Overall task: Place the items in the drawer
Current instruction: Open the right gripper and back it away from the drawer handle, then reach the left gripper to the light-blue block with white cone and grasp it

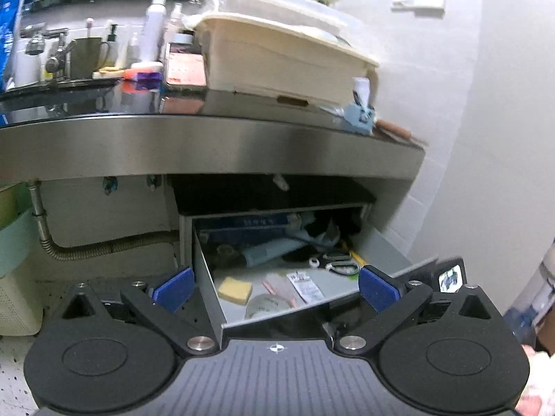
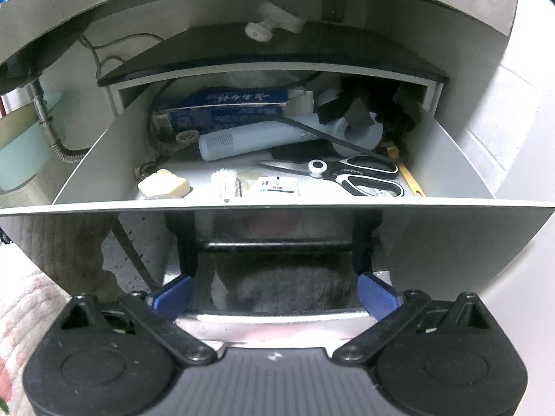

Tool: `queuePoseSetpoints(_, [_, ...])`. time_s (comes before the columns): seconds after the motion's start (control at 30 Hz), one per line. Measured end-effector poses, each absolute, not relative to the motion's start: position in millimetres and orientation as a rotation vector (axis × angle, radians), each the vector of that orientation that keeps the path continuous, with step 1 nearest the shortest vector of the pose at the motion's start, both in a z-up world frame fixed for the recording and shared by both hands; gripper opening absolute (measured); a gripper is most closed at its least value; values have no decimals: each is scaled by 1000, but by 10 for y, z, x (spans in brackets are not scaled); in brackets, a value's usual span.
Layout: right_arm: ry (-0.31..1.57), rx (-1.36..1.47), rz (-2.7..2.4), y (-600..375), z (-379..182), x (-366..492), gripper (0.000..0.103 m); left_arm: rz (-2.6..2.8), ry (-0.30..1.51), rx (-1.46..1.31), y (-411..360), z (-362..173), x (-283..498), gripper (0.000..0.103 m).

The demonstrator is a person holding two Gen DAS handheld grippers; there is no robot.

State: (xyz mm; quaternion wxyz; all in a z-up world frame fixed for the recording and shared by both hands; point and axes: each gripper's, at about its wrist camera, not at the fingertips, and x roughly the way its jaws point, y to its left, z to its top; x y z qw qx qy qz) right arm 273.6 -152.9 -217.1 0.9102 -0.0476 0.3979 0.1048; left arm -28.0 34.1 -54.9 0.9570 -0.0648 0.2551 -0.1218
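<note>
Two grippers: we see both hand-held tools aimed at the pulled-out grey metal drawer (image 1: pixel 204 274), each with its blue-padded fingers spread wide and nothing between them.
Left gripper (image 1: pixel 275 289): we hold it back from the drawer and off to its left, looking down into it at an angle; the jaws stand apart and empty, level with the drawer's near corner.
Right gripper (image 2: pixel 275 293): we hold it low and square to the drawer front (image 2: pixel 451 239), just before the glossy panel, its fingers parted on either side of the dark bar handle (image 2: pixel 277 245); whether they touch the panel we cannot tell.
Yellow sponge block (image 2: pixel 164 182): lies at the drawer's front left corner.
White bristle brush (image 2: pixel 225 180): lies just right of the sponge.
Small white printed packet (image 2: pixel 278 185): lies flat near the front middle.
Pale blue cylindrical appliance (image 2: pixel 256 140): lies slanted across the middle, a black cord draped over it.
Dark blue printed carton (image 2: pixel 225 105): sits along the back wall behind the cylinder.
Black-and-white kitchen scissors (image 2: pixel 360 173): lie closed at the right, handles toward the right wall.
Counter above: the steel-edged black countertop (image 1: pixel 208 138) carries a cream plastic tub (image 1: pixel 277 62), with bottles and a tap further left.
</note>
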Motion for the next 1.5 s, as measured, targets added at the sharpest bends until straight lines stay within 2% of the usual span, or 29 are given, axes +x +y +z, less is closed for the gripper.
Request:
queuePoseSetpoints(0.23, [762,-58,194,-1580,-2097,2621,103,-212,537,-148,323,-578,-263,102])
queuePoseSetpoints(0.63, [483,-55,136,-1622,-1740,2200,103,-213,499,-115,263,-462,-179,99])
queuePoseSetpoints(0.97, [445,-41,205,-1477,-1434,1687,103,-253,410,-25,-3,-152,-6,99])
queuePoseSetpoints(1.5, [396,21,161,-1576,-1548,1447,103,-296,256,130,-712,373,646,100])
